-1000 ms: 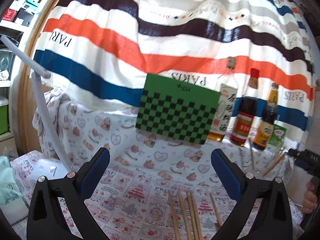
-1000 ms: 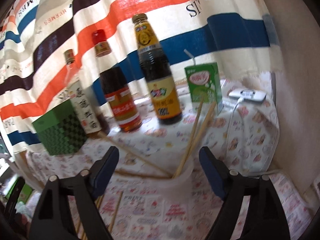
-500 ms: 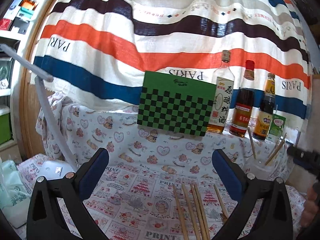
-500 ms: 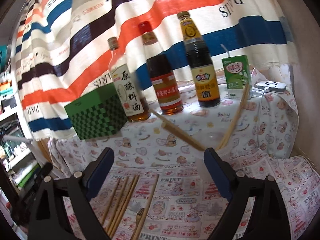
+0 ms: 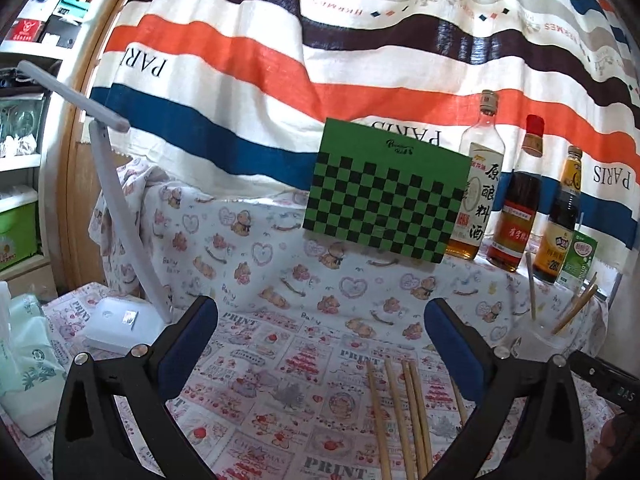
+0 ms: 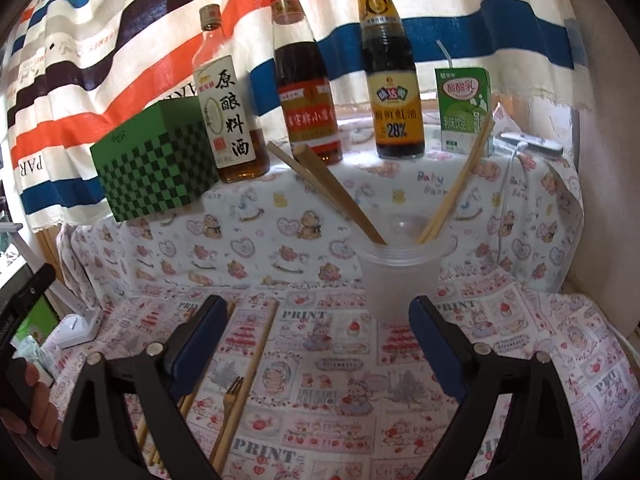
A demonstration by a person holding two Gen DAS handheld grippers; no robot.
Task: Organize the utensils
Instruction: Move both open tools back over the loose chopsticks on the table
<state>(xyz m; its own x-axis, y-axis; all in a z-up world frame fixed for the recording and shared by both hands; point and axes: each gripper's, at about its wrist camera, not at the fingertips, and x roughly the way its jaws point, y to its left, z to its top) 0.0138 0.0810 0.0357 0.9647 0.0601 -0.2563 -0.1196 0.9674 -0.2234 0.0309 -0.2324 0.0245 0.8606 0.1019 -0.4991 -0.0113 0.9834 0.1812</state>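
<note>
A translucent plastic cup (image 6: 400,276) stands on the printed tablecloth and holds several wooden chopsticks (image 6: 332,192) that lean out to both sides. My right gripper (image 6: 318,320) is just short of the cup; its jaws are opening wide with nothing between them. Loose chopsticks (image 6: 256,360) and a wooden fork (image 6: 230,408) lie on the cloth under its left finger. My left gripper (image 5: 320,320) is open and empty above the cloth. Several loose chopsticks (image 5: 400,420) lie below its right finger. The cup (image 5: 548,336) is at the far right.
Three sauce bottles (image 6: 308,80), a green checkered box (image 5: 384,204) and a green drink carton (image 6: 466,108) stand on the raised ledge behind. A white desk lamp (image 5: 116,208) and a tissue pack (image 5: 24,344) are on the left. A wall closes the right side.
The right gripper has drawn back from the cup and sunk, its jaws wider; loose chopsticks and the fork came into its view. The left view has tipped down slightly.
</note>
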